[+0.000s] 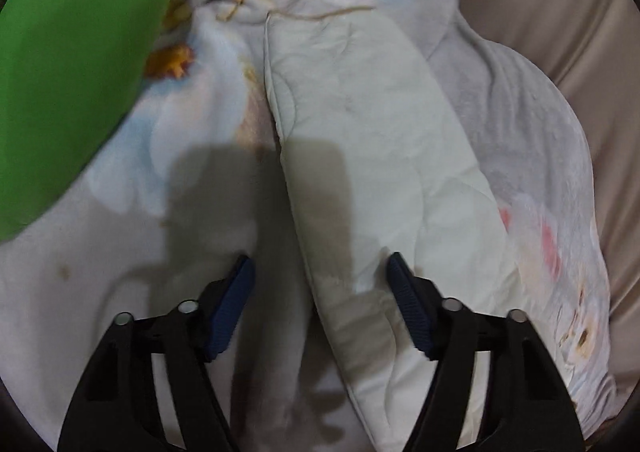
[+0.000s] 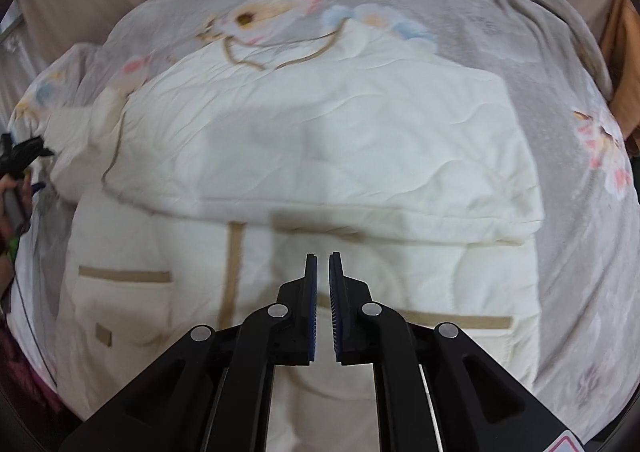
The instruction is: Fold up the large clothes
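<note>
A cream quilted jacket [image 2: 320, 156] with tan trim and pockets lies on a floral blanket [image 2: 576, 220], its upper part folded down over the body. My right gripper [image 2: 323, 260] hangs just above the jacket's middle, jaws nearly closed, holding nothing. In the left wrist view the jacket [image 1: 360, 132] shows as a long folded cream strip. My left gripper [image 1: 320, 272] is open, its blue pads [image 1: 236, 304] on either side of the jacket's edge, close above it.
The floral blanket [image 1: 120, 252] covers a beige sheet [image 1: 560, 12]. A bright green item [image 1: 72, 72] lies at the far left. The other gripper and the person's hand [image 2: 16, 188] show at the left edge of the right wrist view.
</note>
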`<state>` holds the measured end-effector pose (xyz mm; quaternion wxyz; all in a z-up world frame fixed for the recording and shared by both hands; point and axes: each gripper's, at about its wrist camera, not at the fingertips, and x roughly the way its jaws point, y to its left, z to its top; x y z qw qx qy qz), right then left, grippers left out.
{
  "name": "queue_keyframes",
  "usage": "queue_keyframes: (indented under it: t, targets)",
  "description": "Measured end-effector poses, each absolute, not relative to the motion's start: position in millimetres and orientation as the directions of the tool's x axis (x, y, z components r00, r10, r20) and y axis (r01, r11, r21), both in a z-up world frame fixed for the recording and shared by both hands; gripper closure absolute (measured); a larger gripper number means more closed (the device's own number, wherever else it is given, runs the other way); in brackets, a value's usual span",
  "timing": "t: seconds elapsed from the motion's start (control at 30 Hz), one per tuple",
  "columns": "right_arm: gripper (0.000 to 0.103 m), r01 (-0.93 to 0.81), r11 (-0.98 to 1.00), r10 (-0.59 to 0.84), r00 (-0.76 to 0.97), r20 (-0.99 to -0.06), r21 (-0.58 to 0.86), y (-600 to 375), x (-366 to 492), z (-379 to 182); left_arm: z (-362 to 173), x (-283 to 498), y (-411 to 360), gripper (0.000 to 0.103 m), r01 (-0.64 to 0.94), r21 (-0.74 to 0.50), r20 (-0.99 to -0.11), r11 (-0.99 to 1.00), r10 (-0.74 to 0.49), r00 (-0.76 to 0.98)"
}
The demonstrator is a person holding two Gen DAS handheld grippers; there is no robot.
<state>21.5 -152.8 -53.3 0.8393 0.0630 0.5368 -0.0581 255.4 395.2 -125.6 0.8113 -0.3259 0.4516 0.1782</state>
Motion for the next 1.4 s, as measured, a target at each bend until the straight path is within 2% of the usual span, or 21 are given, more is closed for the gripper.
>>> queue_keyframes:
  t: [0.07,0.1,0.17,0.33,0.47,0.53,0.6,0.67,0.7,0.77,0.8,0.83,0.87,0.97,1.1,1.17,1.23,1.33,1.4]
  targets:
    - [0.095,0.141,0.989,-0.017,0.404,-0.915,0.044,-137,24,-56,-126,260,394,0.062,-0.581,-0.388,-0.843,0.716,-0.02,0.538]
    - [0.095,0.131,0.99,-0.01,0.4,-0.917,0.046,-131,26,-56,-124,263,388,0.077,-0.565,-0.381,-0.842,0.731,-0.023,0.539]
    - [0.095,0.108,0.993,0.006,0.395,-0.919,0.053,-121,28,-56,-105,268,375,0.096,-0.527,-0.332,-0.836,0.782,0.014,0.548]
    - [0.094,0.053,0.997,0.035,0.413,-0.91,0.062,-104,35,-48,-13,258,308,0.099,-0.309,-0.321,-0.706,0.895,-0.008,0.708]
    - [0.094,0.029,0.996,0.061,0.433,-0.899,0.082,-99,33,-42,69,229,202,0.099,-0.025,-0.321,-0.582,0.947,-0.176,0.794]
    - [0.094,0.032,0.995,0.069,0.443,-0.894,0.093,-103,28,-39,87,213,152,0.099,0.095,-0.313,-0.559,0.945,-0.264,0.786]
    - [0.094,0.041,0.994,0.071,0.452,-0.889,0.1,-111,21,-36,92,192,84,0.099,0.228,-0.298,-0.566,0.927,-0.364,0.74]
    - [0.094,0.065,0.992,0.063,0.463,-0.884,0.105,-125,9,-34,76,170,17,0.096,0.345,-0.289,-0.608,0.893,-0.45,0.655]
    - [0.09,0.086,0.991,0.054,0.465,-0.884,0.106,-134,2,-35,61,160,-11,0.094,0.385,-0.284,-0.631,0.878,-0.473,0.615]
    - [0.086,0.13,0.986,0.032,0.459,-0.888,0.103,-155,-13,-39,17,140,-66,0.085,0.457,-0.261,-0.713,0.85,-0.489,0.503]
    - [0.086,0.153,0.984,0.014,0.454,-0.891,0.094,-166,-21,-41,-5,136,-87,0.075,0.478,-0.244,-0.759,0.844,-0.473,0.448]
    - [0.086,0.173,0.982,-0.008,0.45,-0.893,0.078,-176,-29,-42,-26,128,-101,0.07,0.482,-0.234,-0.795,0.844,-0.452,0.405]
    - [0.086,0.19,0.98,-0.029,0.447,-0.894,0.063,-185,-37,-43,-46,119,-109,0.07,0.473,-0.228,-0.826,0.851,-0.426,0.369]
    - [0.08,0.236,0.971,-0.066,0.449,-0.891,0.047,-212,-57,-41,-59,98,-95,0.069,0.422,-0.272,-0.832,0.865,-0.432,0.349]
    - [0.076,0.242,0.969,-0.075,0.484,-0.872,0.051,-227,-56,-33,-41,84,-24,0.05,0.311,-0.368,-0.78,0.876,-0.473,0.409]
    - [0.072,0.196,0.98,-0.078,0.523,-0.848,0.03,-219,-42,-24,-32,78,18,0.046,0.25,-0.366,-0.768,0.897,-0.442,0.463]
    - [0.06,0.114,0.993,-0.064,0.563,-0.824,0.0,-200,-24,-16,-32,83,49,0.044,0.178,-0.346,-0.78,0.921,-0.388,0.49]
    - [0.055,-0.029,0.998,-0.027,0.598,-0.801,-0.056,-163,10,-12,-45,95,102,0.044,0.023,-0.333,-0.819,0.943,-0.301,0.489]
    - [0.055,-0.104,0.992,0.0,0.601,-0.799,-0.078,-138,33,-16,-58,100,129,0.044,-0.067,-0.371,-0.824,0.926,-0.296,0.483]
